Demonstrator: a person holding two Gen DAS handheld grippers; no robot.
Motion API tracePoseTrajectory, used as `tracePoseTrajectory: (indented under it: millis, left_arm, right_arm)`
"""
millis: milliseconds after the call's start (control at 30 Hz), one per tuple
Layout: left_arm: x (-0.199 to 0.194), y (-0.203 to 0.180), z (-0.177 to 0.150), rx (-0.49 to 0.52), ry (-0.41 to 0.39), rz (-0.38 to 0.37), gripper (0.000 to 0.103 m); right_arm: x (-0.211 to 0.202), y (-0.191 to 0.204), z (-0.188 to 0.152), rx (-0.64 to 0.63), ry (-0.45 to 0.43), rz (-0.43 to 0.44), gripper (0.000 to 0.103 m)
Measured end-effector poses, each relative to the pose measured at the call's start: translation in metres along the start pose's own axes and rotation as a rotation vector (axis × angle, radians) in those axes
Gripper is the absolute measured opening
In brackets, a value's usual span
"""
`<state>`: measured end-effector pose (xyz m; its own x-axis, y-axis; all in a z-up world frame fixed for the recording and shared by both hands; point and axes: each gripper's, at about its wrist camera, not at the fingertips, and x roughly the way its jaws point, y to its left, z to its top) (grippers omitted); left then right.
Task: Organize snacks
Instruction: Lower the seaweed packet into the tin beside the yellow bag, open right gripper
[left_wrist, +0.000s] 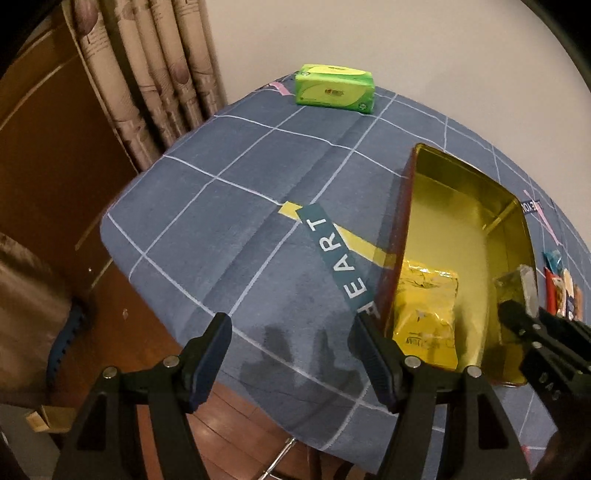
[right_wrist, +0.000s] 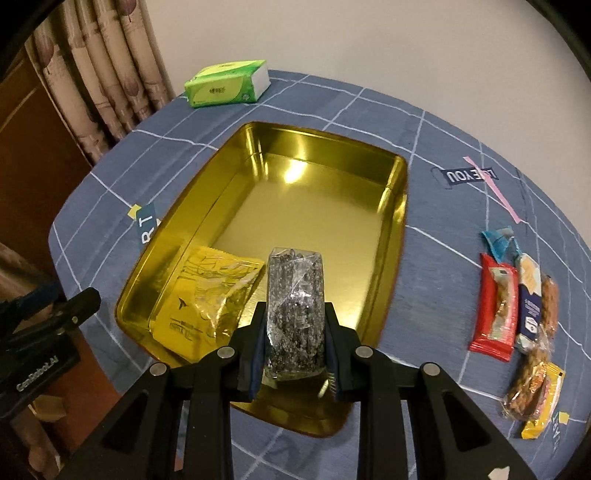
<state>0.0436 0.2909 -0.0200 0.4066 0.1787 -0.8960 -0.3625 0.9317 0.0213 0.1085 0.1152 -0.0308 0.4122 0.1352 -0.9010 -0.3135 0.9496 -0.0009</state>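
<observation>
A black two-finger right gripper (right_wrist: 294, 345), at bottom centre of the right wrist view, is clamped on a clear crinkled plastic packet of dark speckled snack (right_wrist: 295, 314), held upright over the near end of a shiny gold rectangular metal tin (right_wrist: 325, 155) with rounded corners. Inside the tin, at its lower left, lies a glossy yellow foil pouch (right_wrist: 205, 295) (its small print is too blurred to read). The tin sits on a blue tablecloth with a white grid (right_wrist: 443, 122) that carries printed labels: "YOU" on a dark tag right of the tin, and "EART" on a teal strip seen in the left wrist view. At the right edge of the frame, loose wrapped bars lie side by side: a red wrapper (right_wrist: 495, 306), a navy-and-white wrapper (right_wrist: 530, 302) and a yellow one (right_wrist: 545, 406). A green soft tissue pack (right_wrist: 227, 87) rests at upper left. The black left gripper (left_wrist: 291, 343) hovers over the cloth with fingers spread apart, holding nothing; its body reads "GenRobot.AI".
</observation>
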Motion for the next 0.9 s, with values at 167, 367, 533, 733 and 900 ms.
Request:
tracePoseTrajectory:
  millis: [167, 367, 533, 733, 900]
  left_arm:
    - [0.001, -0.001, -0.002, 0.002, -0.002, 0.006, 0.07]
    - [0.001, -0.009, -0.002, 0.037, -0.004, -0.019, 0.07]
    - [0.002, -0.014, -0.003, 0.048, 0.005, -0.031, 0.07]
    - [0.005, -0.012, -0.003, 0.042, 0.013, -0.03, 0.07]
    - [0.006, -0.012, -0.003, 0.04, 0.024, -0.035, 0.07]
  right_arm:
    - [0.011, 0.006, 0.002, 0.001, 0.023, -0.007, 0.024]
    - [0.022, 0.008, 0.002, 0.004, 0.04, -0.013, 0.024]
    - [0.03, 0.007, 0.001, -0.001, 0.059, -0.011, 0.024]
    - [0.034, 0.008, 0.0, -0.013, 0.061, -0.014, 0.025]
    - [0.037, 0.008, 0.0, -0.004, 0.063, -0.011, 0.026]
